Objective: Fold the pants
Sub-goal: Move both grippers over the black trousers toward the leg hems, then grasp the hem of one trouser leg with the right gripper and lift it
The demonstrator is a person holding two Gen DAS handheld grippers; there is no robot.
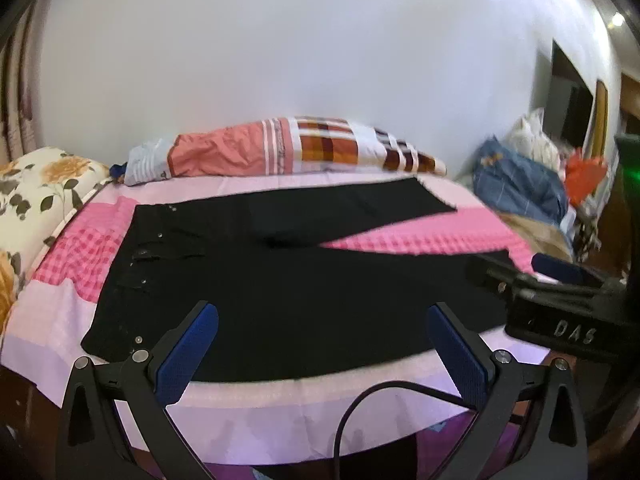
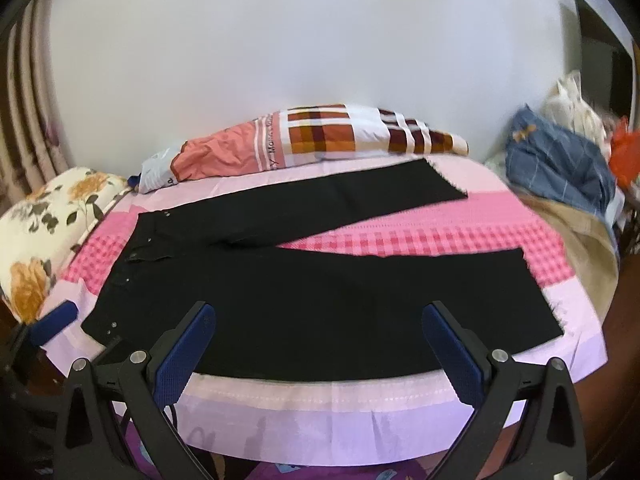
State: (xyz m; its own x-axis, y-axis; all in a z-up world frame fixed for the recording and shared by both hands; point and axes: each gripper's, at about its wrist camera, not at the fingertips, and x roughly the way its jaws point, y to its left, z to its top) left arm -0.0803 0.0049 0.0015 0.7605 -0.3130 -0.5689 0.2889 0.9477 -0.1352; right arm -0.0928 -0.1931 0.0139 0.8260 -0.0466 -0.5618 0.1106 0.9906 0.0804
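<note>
Black cloth pants (image 2: 304, 304) lay flat on the pink checked bed sheet (image 2: 420, 236), not folded yet.
The waist was at the left and the 2 legs spread apart to the right. The left gripper (image 1: 320, 344) and the right gripper (image 2: 316, 344) hung over the near edge of the bed, each with its blue pads wide apart and holding nothing. A striped rolled blanket (image 2: 320, 136) lay behind the pants by the wall.

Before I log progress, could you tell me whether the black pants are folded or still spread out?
Spread out: the black pants lie flat on the bed, both legs apart in a V.
</note>
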